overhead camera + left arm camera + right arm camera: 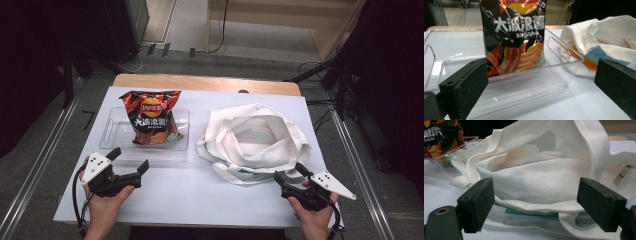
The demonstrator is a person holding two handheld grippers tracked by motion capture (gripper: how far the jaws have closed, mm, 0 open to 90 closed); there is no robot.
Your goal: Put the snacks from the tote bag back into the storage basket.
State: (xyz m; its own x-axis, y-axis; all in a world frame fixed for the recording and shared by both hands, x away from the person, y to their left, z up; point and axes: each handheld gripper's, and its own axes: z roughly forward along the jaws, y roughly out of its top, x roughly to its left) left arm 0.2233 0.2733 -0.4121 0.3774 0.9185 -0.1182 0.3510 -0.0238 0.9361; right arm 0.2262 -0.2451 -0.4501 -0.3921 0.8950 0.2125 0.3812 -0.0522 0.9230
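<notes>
Two hands come in from the bottom edge of the high view, each one holding a black two-jaw gripper. At the lower left of the frame, the left gripper (130, 159) has its jaws spread apart and holds nothing; it sits just before the near edge of the clear rectangular plastic tray (112, 131). At the lower right, the right gripper (288, 171) is also released, with jaws wide and empty, just beside the near edge of the white cloth tote bag (252, 137). In the right gripper view the folded rim of the bag (544, 185) lies between the two jaws, but I cannot tell if they touch it. The black and orange bag of potato chips (151, 116) lies in the tray, with its top end over the far rim, in the upper left part of the white table (200, 195). In the left gripper view the chip bag (514, 35) stands in the centre behind the tray wall (529, 82), and the tote bag (604, 40) is at the right side. The tote bag lies open, with its mouth turned upward, right of the tray and near to it.
</notes>
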